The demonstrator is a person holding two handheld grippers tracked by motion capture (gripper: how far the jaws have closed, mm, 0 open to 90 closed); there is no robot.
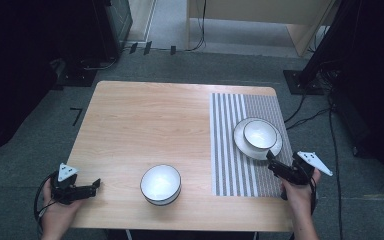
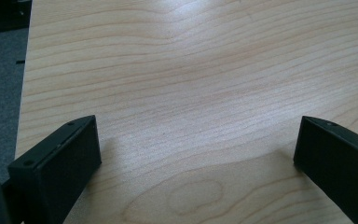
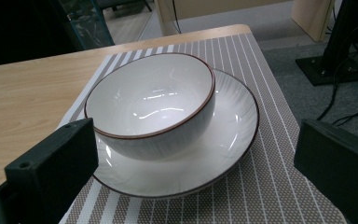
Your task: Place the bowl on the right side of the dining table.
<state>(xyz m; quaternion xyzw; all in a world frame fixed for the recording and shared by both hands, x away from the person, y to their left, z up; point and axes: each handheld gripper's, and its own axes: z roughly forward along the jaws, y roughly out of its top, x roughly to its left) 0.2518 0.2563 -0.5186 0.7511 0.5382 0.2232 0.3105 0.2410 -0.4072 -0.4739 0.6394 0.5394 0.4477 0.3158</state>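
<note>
1. I take the striped placemat (image 1: 235, 150) as my landmark; it covers the right portion of the wooden table (image 1: 145, 120), running from the far edge to near the front edge.
2. On the far right part of the placemat I see a white plate (image 1: 241, 145) with a dark rim; a white bowl with a reddish-brown rim (image 1: 260, 134) sits upright on the plate, off-centre toward the plate's far right.
3. In the right gripper view, the same bowl (image 3: 151, 105) stands empty on the plate (image 3: 223, 149), its glazed inside catching reflections.
4. The right gripper (image 1: 272, 164) hovers over the placemat's right edge, just in front of the plate and pointing at it. In its own view (image 3: 193, 154) the jaws stand spread wide on either side of the plate's near rim, with no pad pressing on plate or bowl; I read them as open and empty.
5. A second white bowl with a dark rim (image 1: 160, 184) stands on bare wood left of the placemat, near the table's front edge and well apart from the plate.
6. The left gripper (image 1: 96, 186) lies far left of the placemat, at the front left of the table, pointing toward the second bowl. In its own view (image 2: 196, 149) the jaws are wide apart over bare wood grain (image 2: 191, 70), holding nothing.
</note>
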